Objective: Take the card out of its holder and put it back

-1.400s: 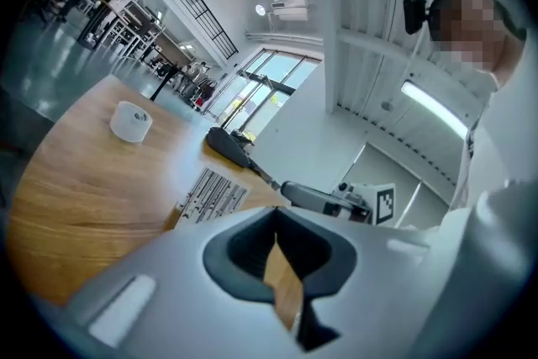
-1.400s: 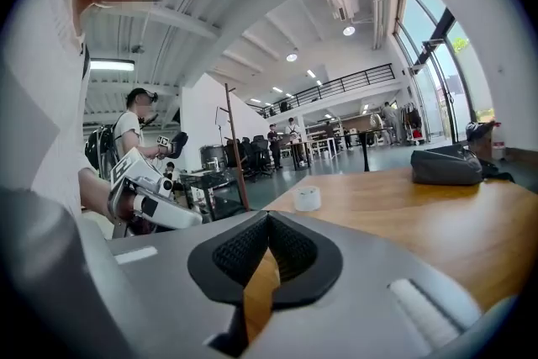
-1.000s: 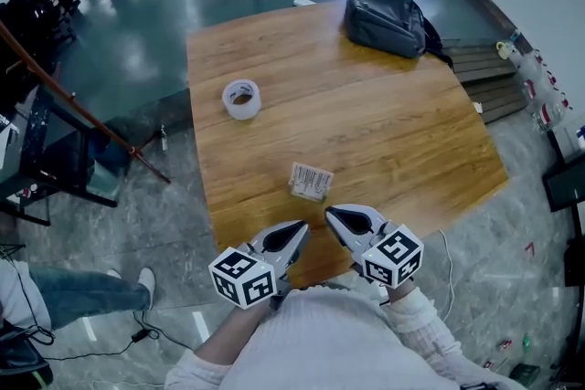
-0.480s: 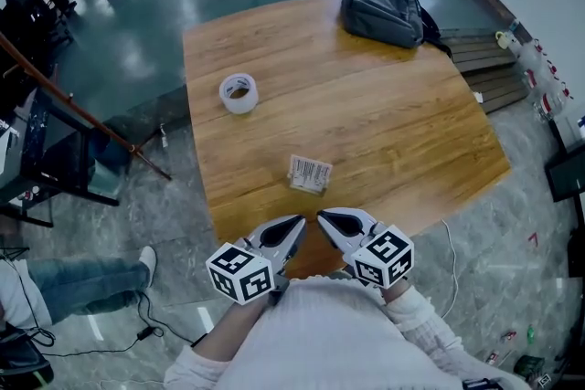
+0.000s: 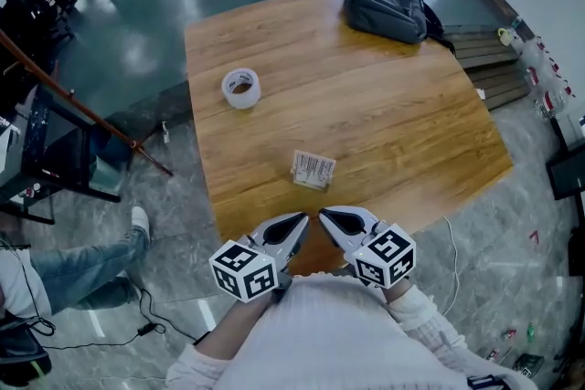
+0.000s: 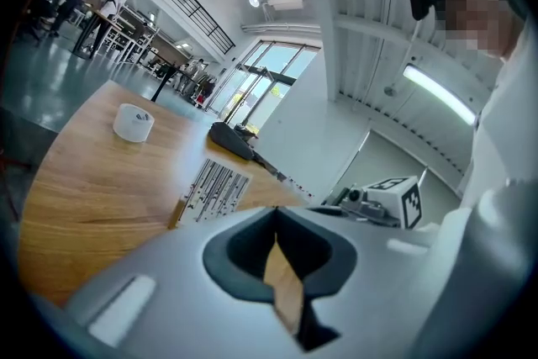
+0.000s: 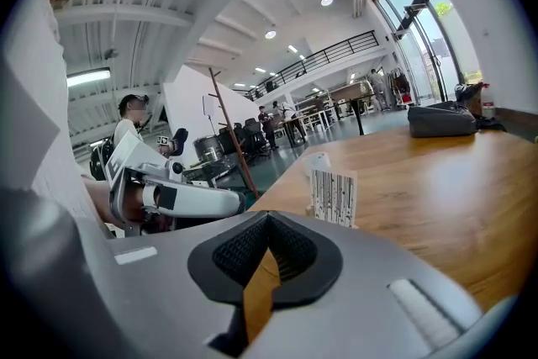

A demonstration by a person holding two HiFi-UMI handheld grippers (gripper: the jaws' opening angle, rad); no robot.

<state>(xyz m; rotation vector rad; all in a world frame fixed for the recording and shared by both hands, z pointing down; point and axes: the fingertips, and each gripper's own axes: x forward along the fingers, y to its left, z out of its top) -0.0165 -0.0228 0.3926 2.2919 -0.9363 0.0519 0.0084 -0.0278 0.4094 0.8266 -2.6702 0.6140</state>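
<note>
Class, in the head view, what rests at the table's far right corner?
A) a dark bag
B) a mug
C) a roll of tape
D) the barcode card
A: the dark bag sits at that corner; the roll of tape lies at the left and the card near the front edge.

The card holder (image 5: pixel 313 170) stood on the wooden table (image 5: pixel 411 132), just beyond the left gripper (image 5: pixel 299 221) and right gripper (image 5: pixel 326 215) at the near edge. A tape roll (image 5: pixel 241 88) lay far left, a dark bag (image 5: pixel 388 6) far right.
</note>
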